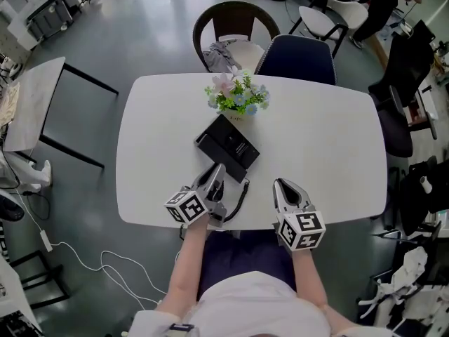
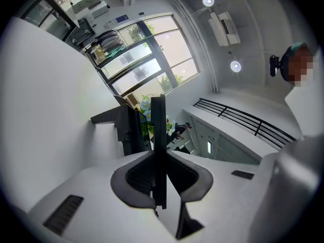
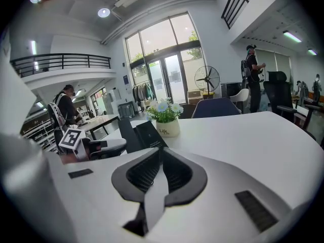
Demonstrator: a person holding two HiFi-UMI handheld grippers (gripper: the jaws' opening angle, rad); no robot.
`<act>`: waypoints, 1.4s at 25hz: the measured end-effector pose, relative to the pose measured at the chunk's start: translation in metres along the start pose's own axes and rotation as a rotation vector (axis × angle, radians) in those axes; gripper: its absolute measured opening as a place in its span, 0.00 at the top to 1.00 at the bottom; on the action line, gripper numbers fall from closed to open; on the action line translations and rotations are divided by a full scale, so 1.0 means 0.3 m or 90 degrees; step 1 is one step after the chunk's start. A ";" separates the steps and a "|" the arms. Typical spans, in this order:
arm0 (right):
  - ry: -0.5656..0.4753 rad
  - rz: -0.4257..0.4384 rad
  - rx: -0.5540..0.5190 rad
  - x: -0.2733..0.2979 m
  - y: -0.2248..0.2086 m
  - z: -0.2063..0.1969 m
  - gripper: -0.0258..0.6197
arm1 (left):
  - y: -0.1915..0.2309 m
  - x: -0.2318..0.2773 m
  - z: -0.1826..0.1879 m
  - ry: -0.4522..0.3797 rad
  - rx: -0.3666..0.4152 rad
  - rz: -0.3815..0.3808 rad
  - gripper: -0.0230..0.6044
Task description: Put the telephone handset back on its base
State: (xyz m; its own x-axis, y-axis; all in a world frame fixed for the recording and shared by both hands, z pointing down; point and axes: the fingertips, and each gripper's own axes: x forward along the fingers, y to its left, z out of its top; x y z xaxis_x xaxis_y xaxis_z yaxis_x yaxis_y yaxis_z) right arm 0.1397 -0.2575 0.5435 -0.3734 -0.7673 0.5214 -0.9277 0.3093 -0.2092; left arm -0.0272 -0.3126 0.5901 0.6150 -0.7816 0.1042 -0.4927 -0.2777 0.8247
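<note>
The handset (image 2: 158, 151) is pinched by the left gripper (image 1: 219, 171), with the base (image 1: 228, 146) just ahead of it. The right gripper (image 1: 282, 184) is pressed together on nothing.

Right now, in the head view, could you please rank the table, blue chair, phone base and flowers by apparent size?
1. Table, by far.
2. Blue chair, though only partly visible.
3. Phone base and flowers look about alike; I would not rank them.
</note>
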 end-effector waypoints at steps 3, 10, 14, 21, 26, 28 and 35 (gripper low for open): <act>0.000 -0.003 0.001 -0.004 -0.005 -0.003 0.89 | 0.020 0.011 0.003 0.010 -0.019 -0.001 0.85; 0.005 -0.004 0.003 -0.004 -0.011 -0.007 0.89 | 0.052 0.031 0.012 0.015 -0.038 0.010 0.85; 0.005 -0.001 0.002 0.003 -0.009 -0.008 0.89 | 0.070 0.037 0.008 0.012 -0.052 0.011 0.85; 0.010 -0.004 0.003 -0.007 -0.025 -0.016 0.89 | 0.090 0.042 0.000 0.024 -0.075 -0.006 0.85; 0.012 -0.005 0.003 -0.008 -0.026 -0.021 0.89 | 0.099 0.053 -0.009 0.044 -0.091 -0.023 0.85; 0.012 -0.004 0.004 -0.008 -0.023 -0.023 0.89 | 0.107 0.056 -0.013 0.049 -0.096 -0.022 0.85; 0.012 -0.003 0.005 -0.008 -0.019 -0.021 0.89 | 0.107 0.062 -0.016 0.052 -0.094 -0.012 0.85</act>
State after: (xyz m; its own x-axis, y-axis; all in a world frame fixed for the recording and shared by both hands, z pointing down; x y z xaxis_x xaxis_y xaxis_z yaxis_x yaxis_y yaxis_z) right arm 0.1459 -0.2538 0.5487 -0.3687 -0.7583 0.5377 -0.9296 0.3014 -0.2123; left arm -0.0286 -0.3334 0.6212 0.6736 -0.7280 0.1281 -0.3887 -0.2014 0.8991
